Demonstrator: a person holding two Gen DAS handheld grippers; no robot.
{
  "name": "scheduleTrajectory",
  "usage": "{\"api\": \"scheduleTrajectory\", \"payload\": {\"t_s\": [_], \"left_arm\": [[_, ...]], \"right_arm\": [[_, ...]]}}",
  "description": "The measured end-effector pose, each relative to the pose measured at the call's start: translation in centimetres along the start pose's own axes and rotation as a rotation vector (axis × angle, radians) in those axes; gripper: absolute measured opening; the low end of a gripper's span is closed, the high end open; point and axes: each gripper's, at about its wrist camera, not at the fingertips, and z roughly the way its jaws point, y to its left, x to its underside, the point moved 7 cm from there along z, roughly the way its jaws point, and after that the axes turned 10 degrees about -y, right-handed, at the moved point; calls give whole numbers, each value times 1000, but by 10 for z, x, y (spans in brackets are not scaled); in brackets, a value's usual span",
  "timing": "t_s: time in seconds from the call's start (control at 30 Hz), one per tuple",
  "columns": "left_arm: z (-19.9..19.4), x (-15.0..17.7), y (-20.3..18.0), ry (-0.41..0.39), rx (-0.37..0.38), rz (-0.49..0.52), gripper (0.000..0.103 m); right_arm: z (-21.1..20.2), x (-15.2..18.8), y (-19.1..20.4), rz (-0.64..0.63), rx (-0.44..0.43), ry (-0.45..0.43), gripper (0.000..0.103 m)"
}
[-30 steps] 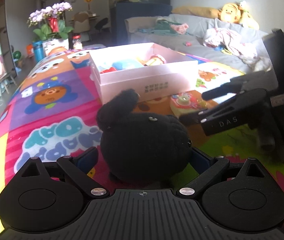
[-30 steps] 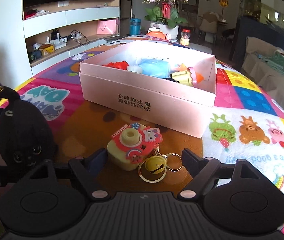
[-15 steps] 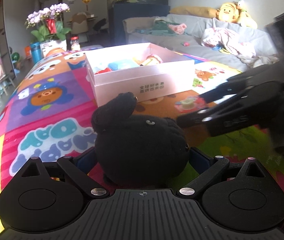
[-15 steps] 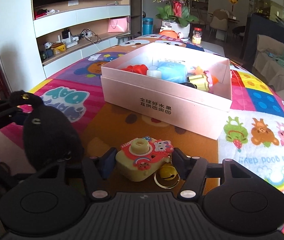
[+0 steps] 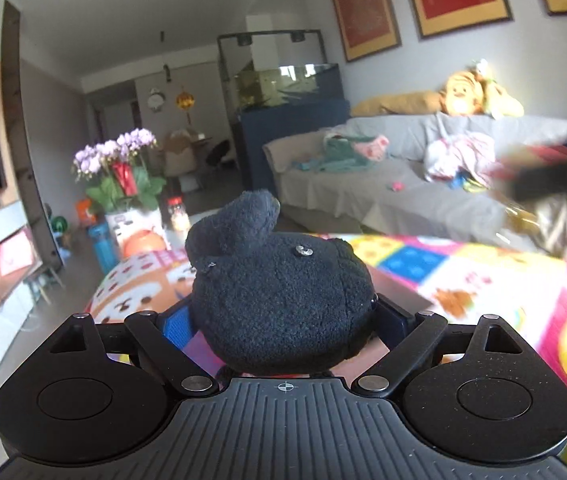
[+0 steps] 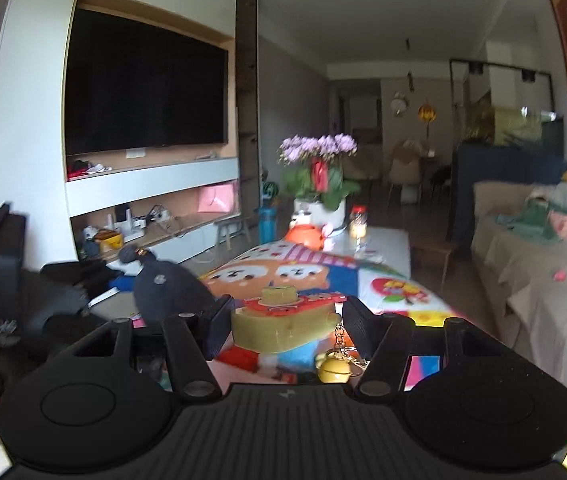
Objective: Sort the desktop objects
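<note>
The black plush toy [image 5: 279,292] sits clenched between the fingers of my left tool [image 5: 283,320], whose jaws have just been closing in on its soft body; it hangs above the colourful cartoon mat [image 5: 463,276] that covers the tabletop, its one ear pointing up and a small metal stud showing on top. In my right tool [image 6: 283,320] I grip the yellow toy camera [image 6: 279,324] with its red front, both pads pressing its sides, the jaws having just drawn in around it. Its little yellow bell [image 6: 333,366] dangles on a keyring just below the camera's right side, clear of the mat. From the right wrist view the plush toy shows to the left of the camera, with my left tool dark and blurred beside it. Beyond the camera, at the far end of the tabletop, stands a pot of purple orchids [image 6: 317,168], and a glass jar [image 6: 357,222] just to the right of it. Left of the camera, farther off, a large dark television [image 6: 143,84] fills the wall unit. Well to the right of the camera runs a grey sofa [image 6: 531,256] strewn with clothes.
</note>
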Motion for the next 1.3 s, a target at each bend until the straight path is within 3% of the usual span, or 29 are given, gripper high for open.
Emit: {"api": "scheduleTrajectory", "payload": {"t_s": [0.23,0.33,0.6,0.8,0.83,0.9,0.97,1.2,1.3], "left_arm": [[114,3,18,89,47,-65,95],[133,12,29,119,38,-102,96],[56,46,19,106,35,-134,101],[26,82,6,185,49,-205,102],[23,86,6,191,47,-209,102],[15,93,7,198,41,-218,102],[7,98,9,200,41,-231,102],[3,113,18,217,52,-292,103],[1,115,18,218,62,-307,103]], "right_arm": [[27,32,-24,32,34,109,60],[39,40,-34,54,55,141,60],[78,50,-50,94,60,167,60],[144,36,-53,119,49,177,60],[157,35,-54,105,61,183,61],[180,36,-56,56,106,185,73],[194,37,-52,10,130,187,73],[232,57,27,-212,-31,221,73],[255,77,56,-353,-48,258,73]]}}
